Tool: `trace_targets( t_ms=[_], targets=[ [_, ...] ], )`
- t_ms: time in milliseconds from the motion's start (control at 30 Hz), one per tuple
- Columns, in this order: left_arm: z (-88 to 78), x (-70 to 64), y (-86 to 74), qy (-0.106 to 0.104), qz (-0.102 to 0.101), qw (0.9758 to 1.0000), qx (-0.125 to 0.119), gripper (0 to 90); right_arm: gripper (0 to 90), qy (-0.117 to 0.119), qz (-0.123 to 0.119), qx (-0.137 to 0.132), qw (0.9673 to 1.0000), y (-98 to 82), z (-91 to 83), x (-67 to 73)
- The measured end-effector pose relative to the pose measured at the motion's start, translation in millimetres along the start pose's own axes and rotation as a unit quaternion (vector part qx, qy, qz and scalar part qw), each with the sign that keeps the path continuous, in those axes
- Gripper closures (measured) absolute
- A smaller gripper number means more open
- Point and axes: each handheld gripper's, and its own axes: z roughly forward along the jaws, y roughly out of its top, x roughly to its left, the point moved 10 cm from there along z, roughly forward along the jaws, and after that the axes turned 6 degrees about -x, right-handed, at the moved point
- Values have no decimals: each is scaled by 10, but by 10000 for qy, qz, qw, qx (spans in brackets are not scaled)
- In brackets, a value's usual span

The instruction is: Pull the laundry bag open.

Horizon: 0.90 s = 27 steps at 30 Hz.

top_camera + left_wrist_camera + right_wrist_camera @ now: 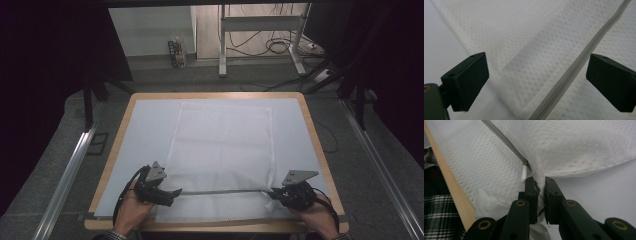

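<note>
Right gripper view: right tool (539, 182) clenched on mesh bag (574, 142) by zipper (504, 141); left tool (536, 82) released.

Looking forward and down from above the table's (115, 150) 6 o'clock edge. Riding close over the mesh bag (544, 37). Shared by all: its zipper (225, 191).

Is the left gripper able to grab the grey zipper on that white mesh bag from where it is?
Probably yes: the left gripper is open over the white mesh bag, its grey zipper lying unobstructed between the fingers.
</note>
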Motion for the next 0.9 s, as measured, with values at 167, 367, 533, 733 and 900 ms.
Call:
trace_targets(
  t_ms=[167,367,533,733,900],
  targets=[
    [45,-94,62,-129,91,9999,-10,35,814,93,31,-103,9999,42,-19,19],
    [124,-299,233,-418,31,9990,-182,62,811,133,-100,-186,9997,87,-28,59],
    [231,-589,424,-703,365,9963,-327,112,814,72,-199,-103,9997,85,-25,70],
    [374,-801,510,-933,525,9938,-303,132,815,86,-158,-25,9998,81,-10,78],
    [486,-960,575,-1068,648,9917,-297,163,814,112,-92,-99,9998,112,-13,78]
  ],
)
